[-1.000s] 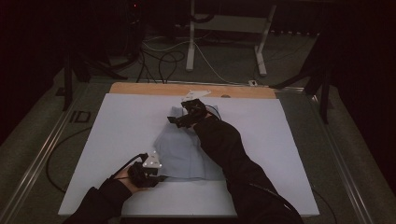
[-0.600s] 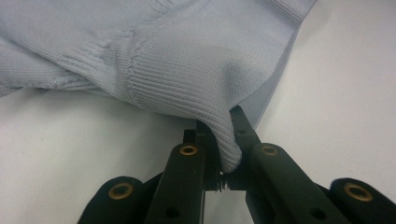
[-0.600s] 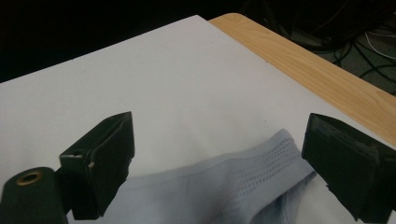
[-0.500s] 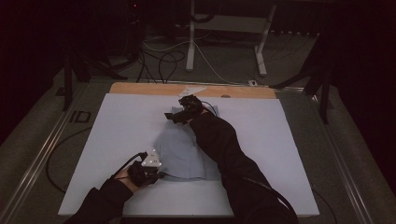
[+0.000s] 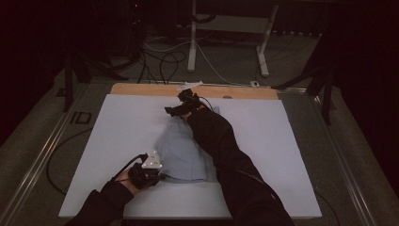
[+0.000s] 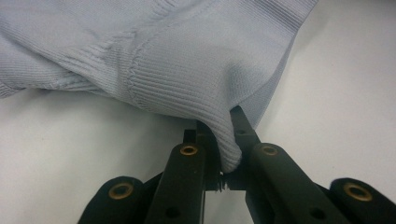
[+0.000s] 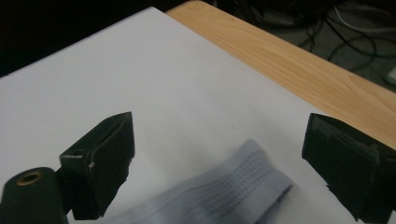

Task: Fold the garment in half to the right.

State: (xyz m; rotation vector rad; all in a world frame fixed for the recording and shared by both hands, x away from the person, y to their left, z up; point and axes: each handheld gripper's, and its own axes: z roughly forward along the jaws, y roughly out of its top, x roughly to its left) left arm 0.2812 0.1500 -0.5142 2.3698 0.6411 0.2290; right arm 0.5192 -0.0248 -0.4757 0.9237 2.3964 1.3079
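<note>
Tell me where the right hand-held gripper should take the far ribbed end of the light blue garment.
Take the ribbed band at its rounded free end, coming down from above: it lies flat on the white table between the open jaws of the right hand-held gripper. The left hand-held gripper already pinches the garment at its near edge.

Left forearm enters from bottom left; left hand (image 5: 126, 178) low near the front edge w/ left gripper (image 5: 159, 176) pointing right, jaws clamped on a fold of cloth (image 6: 196, 70). Right arm, dark sleeve (image 5: 221, 150), stretches diagonally toward the far edge; right gripper (image 5: 178, 109) at full reach, jaws wide apart, nothing between them.
</note>
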